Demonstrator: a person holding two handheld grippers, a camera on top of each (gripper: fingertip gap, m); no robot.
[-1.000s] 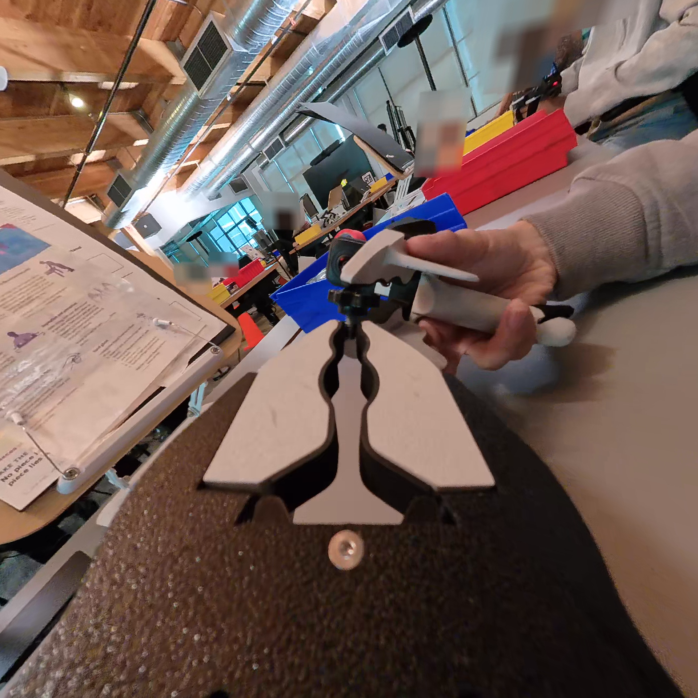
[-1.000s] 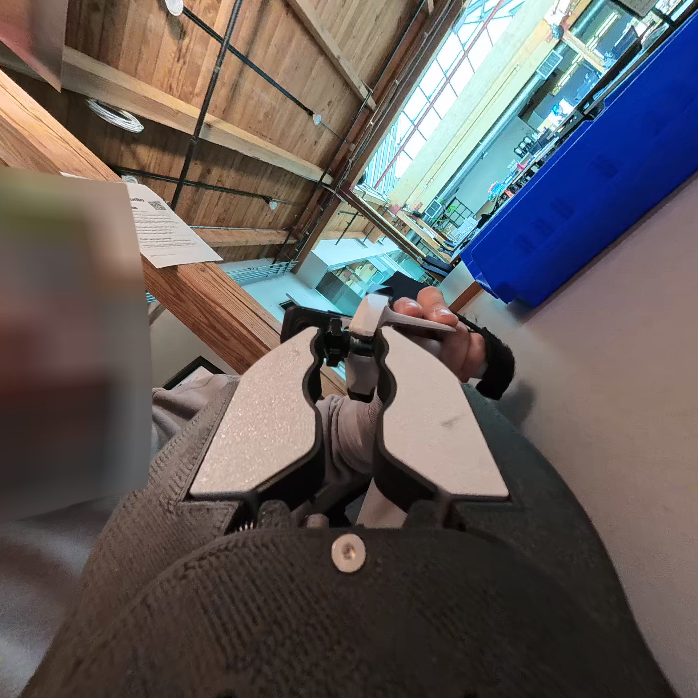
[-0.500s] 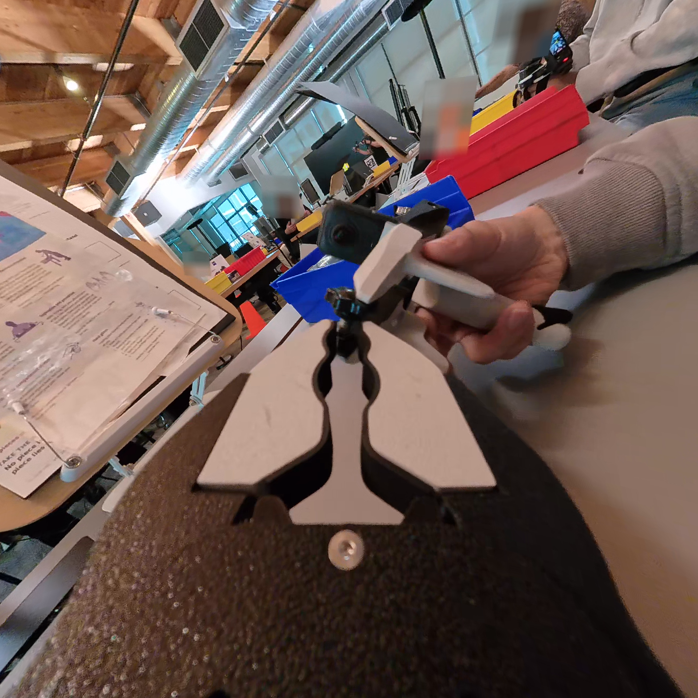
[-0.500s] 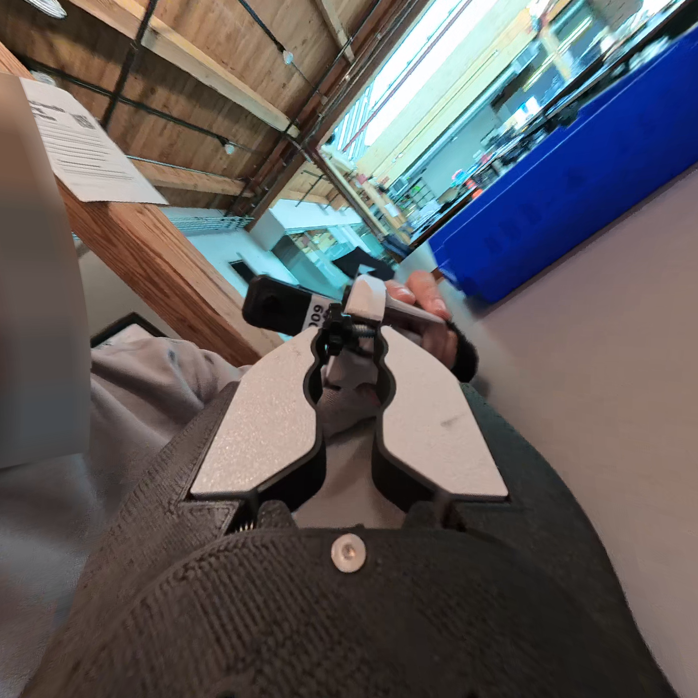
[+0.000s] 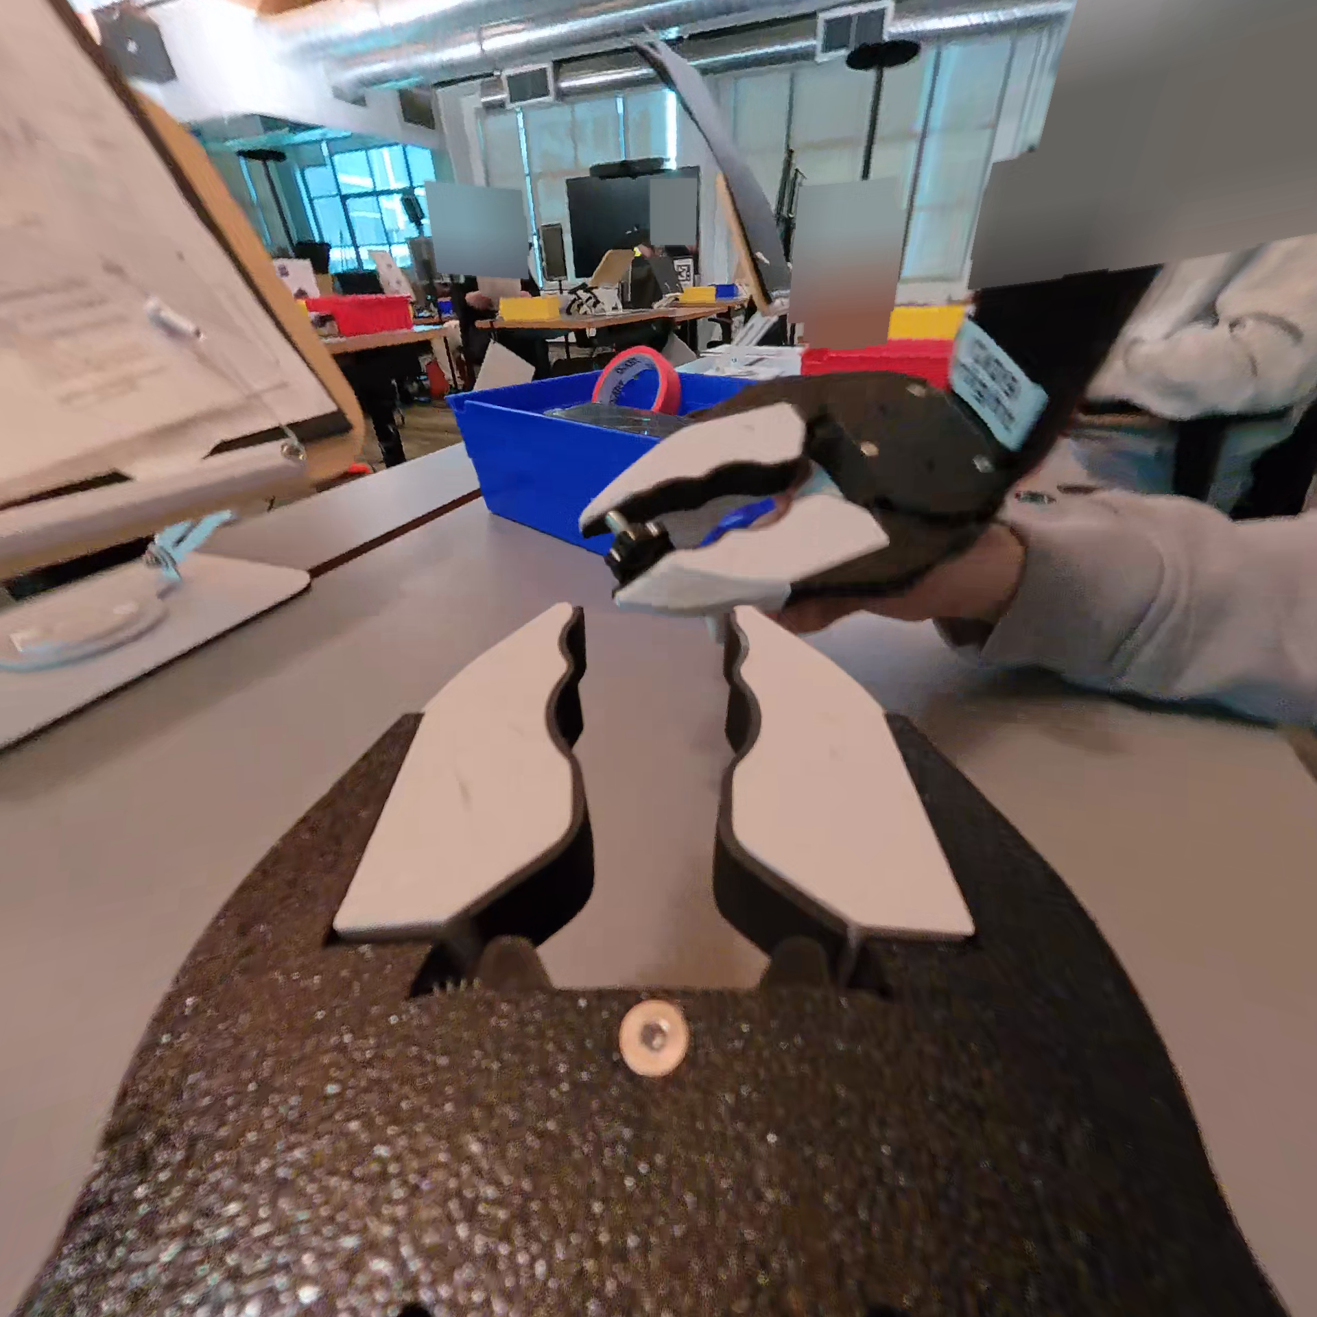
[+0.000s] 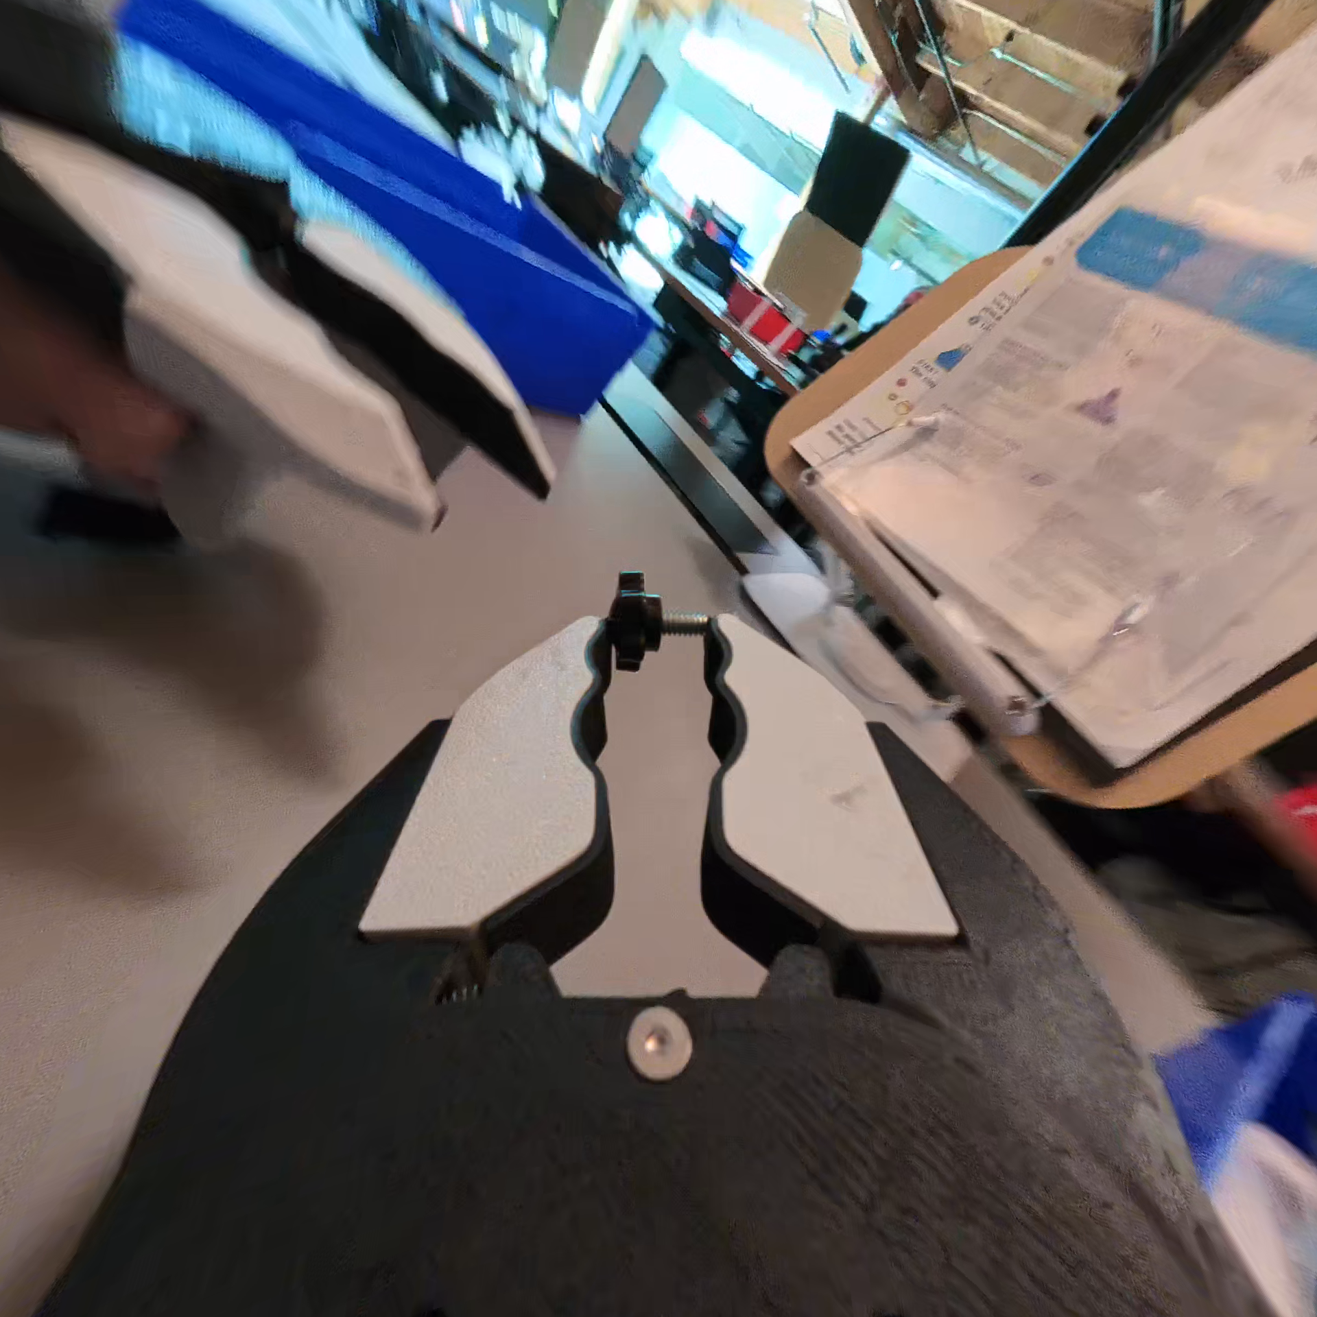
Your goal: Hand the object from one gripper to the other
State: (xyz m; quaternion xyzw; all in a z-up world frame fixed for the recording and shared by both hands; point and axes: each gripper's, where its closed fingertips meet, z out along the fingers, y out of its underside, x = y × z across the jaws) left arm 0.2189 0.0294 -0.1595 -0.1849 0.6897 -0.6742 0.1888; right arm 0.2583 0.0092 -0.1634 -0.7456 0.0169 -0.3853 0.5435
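Note:
The object is a small thumbscrew (image 6: 640,621) with a black knob and a silver threaded shaft. My right gripper (image 6: 656,627) is shut on it, pinching it end to end between its fingertips above the grey table (image 6: 499,541). In the left wrist view, the right gripper (image 5: 616,556) comes in from the right with the thumbscrew (image 5: 633,552) at its tips. It is just beyond my left gripper (image 5: 650,616), which is open and empty. In the right wrist view, the left gripper (image 6: 484,502) shows blurred at the upper left, jaws apart.
A blue bin (image 5: 541,463) with a red tape roll (image 5: 634,378) stands behind the grippers. A document stand with papers (image 5: 128,321) is at the left; it also shows in the right wrist view (image 6: 1069,499). A person's sleeve (image 5: 1140,591) reaches in from the right. The gap from one gripper's tips to the other's is roughly 5 centimeters.
My left gripper has let go of the thumbscrew and opened. The right gripper has kept it. Both grippers have tipped down toward the table and drawn slightly apart.

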